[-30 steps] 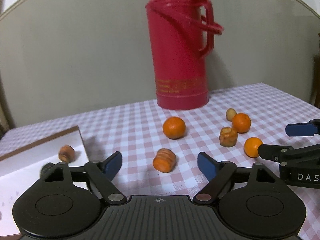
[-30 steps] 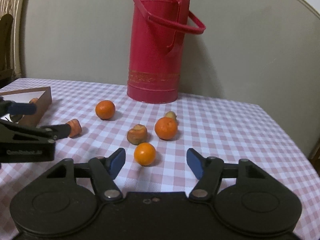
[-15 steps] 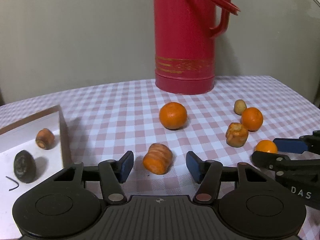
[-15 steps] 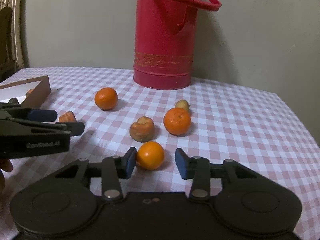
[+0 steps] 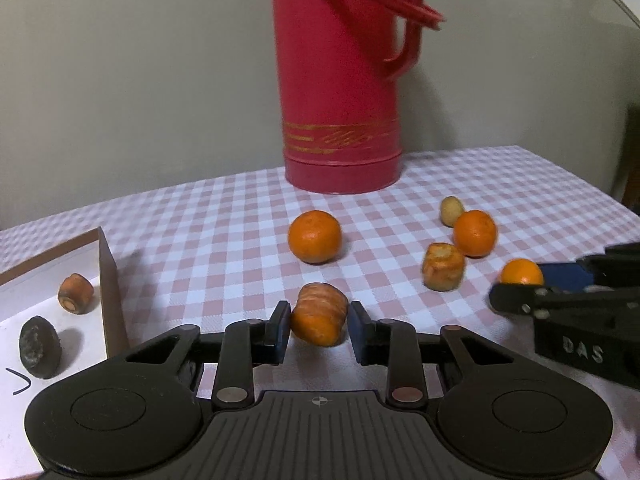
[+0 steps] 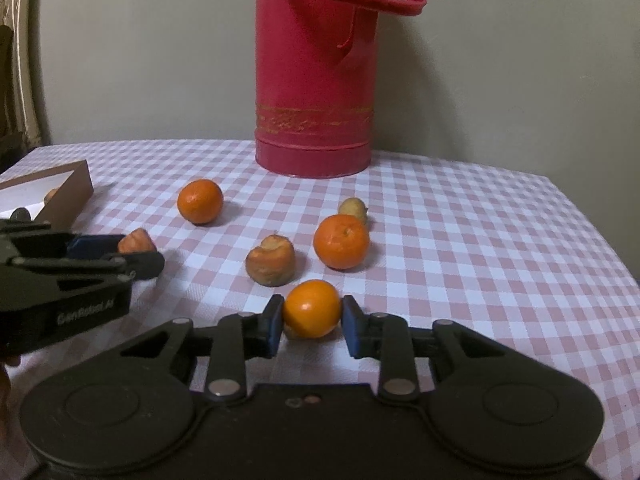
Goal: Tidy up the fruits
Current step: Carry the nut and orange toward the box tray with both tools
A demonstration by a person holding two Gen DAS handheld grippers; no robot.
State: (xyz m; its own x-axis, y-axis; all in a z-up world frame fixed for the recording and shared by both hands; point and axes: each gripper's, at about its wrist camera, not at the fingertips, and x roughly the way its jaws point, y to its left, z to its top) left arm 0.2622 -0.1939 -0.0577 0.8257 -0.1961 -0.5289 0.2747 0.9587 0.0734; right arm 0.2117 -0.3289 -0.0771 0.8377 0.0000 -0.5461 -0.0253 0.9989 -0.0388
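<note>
Left wrist view: both hand-held grippers closing on fruit at once, one piece each

Left hand-held gripper [image 5: 319,327] pinching the ridged orange chunk [image 5: 319,314] low on the checked desk [image 5: 224,240], pads on its two flanks, probably so it lifts level toward the brown box [image 5: 109,292] just to the left, where a small orange piece [image 5: 75,293] and a dark lump [image 5: 40,347] already lie. Right hand-held gripper [image 6: 312,326] clamped on the small mandarin [image 6: 312,314] across its widest part, likely against rolling. Left loose on the cloth: two mandarins [image 6: 200,201] [image 6: 341,242], a brownish chunk [image 6: 271,265], a pale nub [image 6: 353,210]; red flask [image 6: 316,68] behind, well apart
</note>
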